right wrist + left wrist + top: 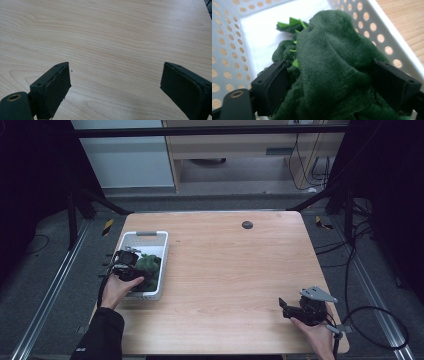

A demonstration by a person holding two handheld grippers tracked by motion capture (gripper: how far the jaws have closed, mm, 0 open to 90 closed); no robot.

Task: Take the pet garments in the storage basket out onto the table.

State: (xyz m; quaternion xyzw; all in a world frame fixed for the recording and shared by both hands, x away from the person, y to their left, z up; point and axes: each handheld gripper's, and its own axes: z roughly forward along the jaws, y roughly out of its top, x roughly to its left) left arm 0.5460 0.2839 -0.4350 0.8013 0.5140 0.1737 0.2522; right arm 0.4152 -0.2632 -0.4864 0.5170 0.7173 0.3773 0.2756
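A dark green plush toy (pixel 149 265) with bright green felt spikes lies in a white perforated basket (pixel 145 234) at the table's left edge. My left gripper (pixel 136 266) reaches into the basket from the near side. In the left gripper view its jaws (pixel 329 77) stand wide on either side of the plush toy (pixel 332 57), which fills the gap and brushes both pads without looking squeezed. My right gripper (pixel 283 306) rests near the front right corner of the table. Its jaws (pixel 115 80) are open over bare wood with nothing between them.
The basket's holed walls (pixel 227 50) close in around the toy on three sides. The wooden tabletop (pixel 235 270) stretches between the two hands, with a small dark round cap (pixel 247 224) near the far edge. Black frame posts and cables stand around the table.
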